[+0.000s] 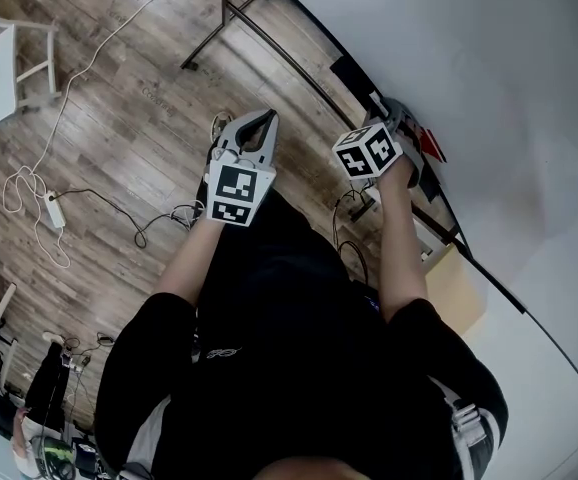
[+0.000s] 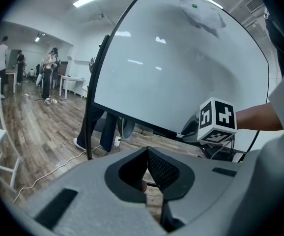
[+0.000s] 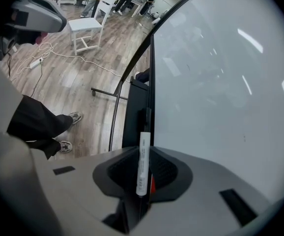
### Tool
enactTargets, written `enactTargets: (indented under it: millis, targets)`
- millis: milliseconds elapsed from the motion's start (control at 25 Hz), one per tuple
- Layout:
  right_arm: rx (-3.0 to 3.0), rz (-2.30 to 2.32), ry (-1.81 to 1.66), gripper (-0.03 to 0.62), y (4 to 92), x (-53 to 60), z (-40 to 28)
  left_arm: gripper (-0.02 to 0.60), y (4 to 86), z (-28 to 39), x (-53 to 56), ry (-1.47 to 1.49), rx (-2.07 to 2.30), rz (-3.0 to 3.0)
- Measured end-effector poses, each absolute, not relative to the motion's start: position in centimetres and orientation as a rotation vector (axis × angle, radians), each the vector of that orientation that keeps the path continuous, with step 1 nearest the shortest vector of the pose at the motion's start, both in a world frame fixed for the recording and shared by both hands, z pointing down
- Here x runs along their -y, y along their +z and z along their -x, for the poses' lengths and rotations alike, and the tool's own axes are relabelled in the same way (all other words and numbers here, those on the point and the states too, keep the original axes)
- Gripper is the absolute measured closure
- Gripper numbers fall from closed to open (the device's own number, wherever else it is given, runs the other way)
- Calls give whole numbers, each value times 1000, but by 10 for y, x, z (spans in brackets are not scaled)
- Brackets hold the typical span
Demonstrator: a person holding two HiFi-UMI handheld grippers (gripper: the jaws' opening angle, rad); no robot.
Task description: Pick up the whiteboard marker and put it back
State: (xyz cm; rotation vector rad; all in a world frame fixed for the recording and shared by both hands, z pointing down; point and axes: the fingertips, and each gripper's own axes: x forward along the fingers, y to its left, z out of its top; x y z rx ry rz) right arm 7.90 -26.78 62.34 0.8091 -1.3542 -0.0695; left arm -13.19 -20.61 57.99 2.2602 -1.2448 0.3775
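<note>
Right gripper (image 3: 144, 152) clamped on white-barrelled, black-capped whiteboard marker (image 3: 142, 167) by bottom edge of glossy white whiteboard (image 3: 220, 82); left gripper (image 2: 147, 151) pinched closed, empty

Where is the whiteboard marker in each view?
Head view: hidden behind the right gripper.
Left gripper view: cannot make it out.
Right gripper view: lower centre, marker between the jaws.
Shared landmark: the whiteboard.
</note>
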Motion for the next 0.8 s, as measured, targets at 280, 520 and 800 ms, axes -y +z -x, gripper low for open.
enactTargets:
  millis: [280, 520, 800]
  targets:
    - [1343, -814, -67, 549, 624, 266, -78, 575, 577, 132, 205, 378, 1240, -2271]
    - [1343, -824, -76, 542, 626, 268, -79, 575, 574, 125, 201, 378, 1232, -2281]
    - [1401, -902, -118, 542, 612, 257, -76, 575, 560, 126, 192, 368, 1257, -2293]
